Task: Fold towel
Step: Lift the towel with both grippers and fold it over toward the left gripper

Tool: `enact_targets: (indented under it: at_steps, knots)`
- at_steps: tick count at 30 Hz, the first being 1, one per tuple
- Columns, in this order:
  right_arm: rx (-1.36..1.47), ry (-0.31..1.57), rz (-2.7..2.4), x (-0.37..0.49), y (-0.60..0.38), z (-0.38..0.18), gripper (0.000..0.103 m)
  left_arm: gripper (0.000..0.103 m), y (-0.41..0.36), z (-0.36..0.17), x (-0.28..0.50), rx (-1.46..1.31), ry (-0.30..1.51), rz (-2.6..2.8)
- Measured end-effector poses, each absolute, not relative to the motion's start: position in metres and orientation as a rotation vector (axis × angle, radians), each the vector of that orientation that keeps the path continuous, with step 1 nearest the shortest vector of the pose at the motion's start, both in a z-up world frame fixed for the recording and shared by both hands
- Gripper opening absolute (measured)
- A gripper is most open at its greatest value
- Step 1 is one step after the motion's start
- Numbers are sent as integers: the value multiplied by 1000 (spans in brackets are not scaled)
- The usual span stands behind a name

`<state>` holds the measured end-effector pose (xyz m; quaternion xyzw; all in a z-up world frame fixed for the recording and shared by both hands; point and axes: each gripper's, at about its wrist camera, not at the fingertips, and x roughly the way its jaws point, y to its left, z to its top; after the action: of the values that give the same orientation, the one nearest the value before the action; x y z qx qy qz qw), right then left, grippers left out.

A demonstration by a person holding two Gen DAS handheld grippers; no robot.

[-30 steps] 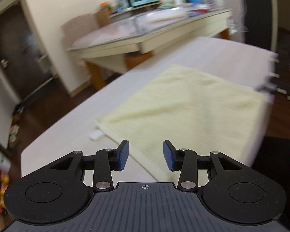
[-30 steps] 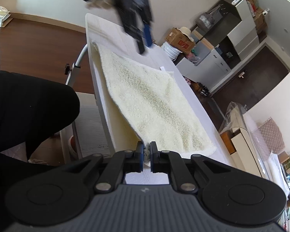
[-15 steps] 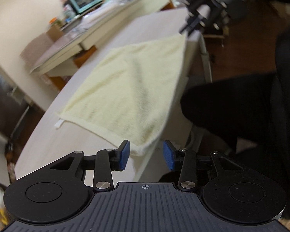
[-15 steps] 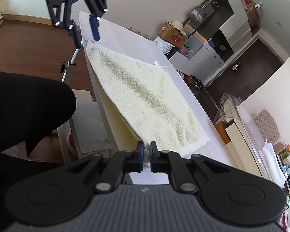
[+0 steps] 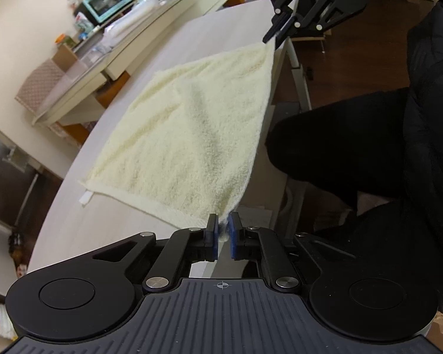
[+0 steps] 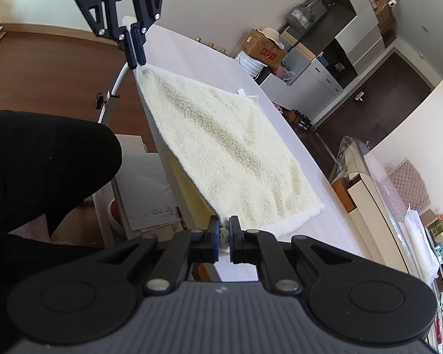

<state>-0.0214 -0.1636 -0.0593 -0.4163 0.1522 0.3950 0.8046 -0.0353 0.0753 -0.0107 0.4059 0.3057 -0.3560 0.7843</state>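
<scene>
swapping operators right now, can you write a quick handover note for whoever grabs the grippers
Left gripper: shut on the near corner of the towel at its end.
Right gripper: shut on the other near corner.
Towel: spread open on the white table, near edge lifted off the table edge between the two grippers, far edge lying flat.
Done: both near corners gripped.
Left: carry the near edge over to the far edge, lay it down, release, then any further folds.

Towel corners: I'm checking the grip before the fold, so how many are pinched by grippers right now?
2. The left gripper pinches one near corner of the towel; the right gripper pinches the other near-edge corner.
</scene>
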Motion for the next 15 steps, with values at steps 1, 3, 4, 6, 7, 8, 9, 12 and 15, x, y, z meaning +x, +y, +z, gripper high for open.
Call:
enact_targets:
  at_steps: [1,3,4,6,7,8,9,12,15]
  knots:
    - [-888,322,848,-23,-166,-59,7,7,75,-5,-34,866,652,-761]
    - [-881,310,844,-24,-170,-55,7,7,75,6,-31,846,636,-748]
    - [-878,302,840,-25,-172,-52,7,7,75,11,-29,836,628,-741]
    - [-867,281,833,-24,-175,-45,7,7,74,22,-21,827,614,-712]
    - [-862,269,830,-23,-176,-41,7,7,73,26,-15,827,611,-698]
    - [-858,260,827,-19,-176,-37,7,7,72,28,-11,823,610,-692]
    - [-854,250,825,-16,-177,-32,7,7,72,31,-3,812,608,-677]
    - [-831,232,822,-2,-179,-21,7,7,70,35,16,792,616,-639]
    - [-787,244,831,23,-180,-16,7,6,69,35,41,770,625,-583]
